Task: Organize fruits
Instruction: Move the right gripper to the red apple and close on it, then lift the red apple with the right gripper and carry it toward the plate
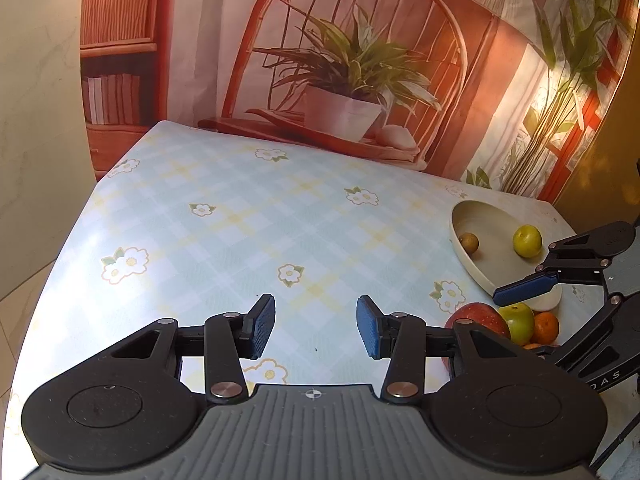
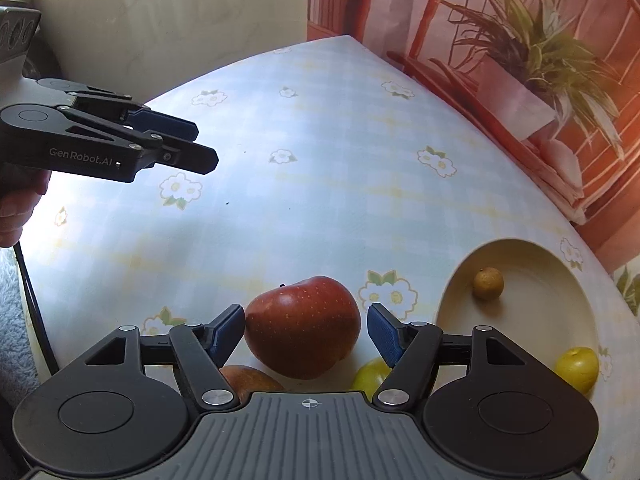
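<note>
A big red apple (image 2: 304, 324) lies on the tablecloth, between the fingers of my right gripper (image 2: 306, 330). The left pad is at its skin and the right pad stands clear, so the gripper is open. Beside the apple lie a green fruit (image 2: 370, 376), a brownish fruit (image 2: 252, 380) and an orange (image 1: 546, 326). A beige bowl (image 2: 532, 304) to the right holds a small brown fruit (image 2: 488, 283) and a yellow-green fruit (image 2: 578, 368). My left gripper (image 1: 316, 326) hovers open over bare cloth, left of the pile, with nothing between its pads.
The table (image 1: 240, 220) wears a pale checked cloth with flower prints. A printed backdrop of a chair and plants (image 1: 352, 72) stands along its far edge. A hand (image 2: 16, 208) holds the left gripper's handle, with a cable hanging down. A tiled wall is on the left.
</note>
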`<control>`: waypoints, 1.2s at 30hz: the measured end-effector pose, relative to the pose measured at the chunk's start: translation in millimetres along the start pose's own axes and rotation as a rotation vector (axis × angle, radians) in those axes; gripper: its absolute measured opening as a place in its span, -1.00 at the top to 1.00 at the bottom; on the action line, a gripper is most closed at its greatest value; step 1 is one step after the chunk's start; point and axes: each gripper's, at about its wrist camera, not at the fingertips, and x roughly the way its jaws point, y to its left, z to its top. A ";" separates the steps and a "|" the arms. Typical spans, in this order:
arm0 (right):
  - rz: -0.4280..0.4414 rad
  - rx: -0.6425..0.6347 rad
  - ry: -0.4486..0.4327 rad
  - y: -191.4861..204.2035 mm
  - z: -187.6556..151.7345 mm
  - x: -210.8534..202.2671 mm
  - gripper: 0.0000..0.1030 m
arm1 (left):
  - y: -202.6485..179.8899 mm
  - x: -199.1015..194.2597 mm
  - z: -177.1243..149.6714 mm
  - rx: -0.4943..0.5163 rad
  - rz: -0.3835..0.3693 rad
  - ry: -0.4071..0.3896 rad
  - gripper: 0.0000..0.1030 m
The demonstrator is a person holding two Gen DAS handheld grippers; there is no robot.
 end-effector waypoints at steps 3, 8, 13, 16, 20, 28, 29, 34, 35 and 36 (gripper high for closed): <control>0.016 -0.014 0.033 2.9 8.0 8.8 -0.27 | 1.0 0.1 -0.1 -0.009 -0.007 -0.002 0.08; 0.019 -0.027 0.101 6.0 17.7 20.2 -0.28 | 1.7 -0.2 -0.6 -0.018 -0.023 -0.003 0.08; 0.020 -0.056 0.138 9.0 23.2 22.8 -0.25 | 4.5 0.5 -1.4 -0.036 -0.036 0.002 0.08; 0.040 -0.050 0.121 8.6 24.8 24.0 -0.25 | 5.9 0.6 -1.7 -0.047 -0.039 0.002 0.08; 0.037 -0.004 0.042 4.4 31.8 27.7 -0.25 | 7.3 0.5 -0.6 -0.064 -0.030 -0.003 0.08; -0.024 0.131 -0.148 -12.5 24.3 33.4 -0.25 | 9.1 6.8 5.6 -0.108 -0.025 0.002 0.08; -0.022 0.139 -0.163 -13.9 20.0 31.7 -0.25 | 8.9 8.1 5.8 -0.112 -0.030 0.005 0.08; -0.014 0.167 -0.205 -17.6 2.0 22.1 -0.26 | 2.1 18.0 7.9 -0.113 -0.061 0.030 0.09; -0.011 0.173 -0.211 -18.4 -0.7 20.6 -0.26 | -0.2 20.8 8.4 -0.114 -0.071 0.036 0.09; -0.009 0.179 -0.219 -18.0 -3.6 19.4 -0.26 | -2.5 23.1 8.8 -0.118 -0.080 0.041 0.09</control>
